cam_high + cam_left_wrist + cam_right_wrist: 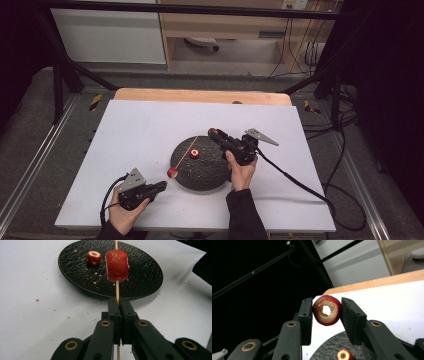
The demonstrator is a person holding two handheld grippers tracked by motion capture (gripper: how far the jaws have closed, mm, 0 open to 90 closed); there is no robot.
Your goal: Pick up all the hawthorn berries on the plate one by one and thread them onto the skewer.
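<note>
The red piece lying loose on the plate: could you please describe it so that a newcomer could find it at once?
Start at the round black plate in the middle of the white table. Near the plate's centre lies a small red cored fruit piece with a pale cut face. Unlike the other two red pieces, it is neither on the skewer nor in a claw.

Black plate [75, 272] rough, pebbled, slight sheen, thin pale wooden skewer [117, 291], bench [140, 130] top matt white, bare wood far edge, matt black plastic fingers [113, 312], brass-coloured rivets.
</note>
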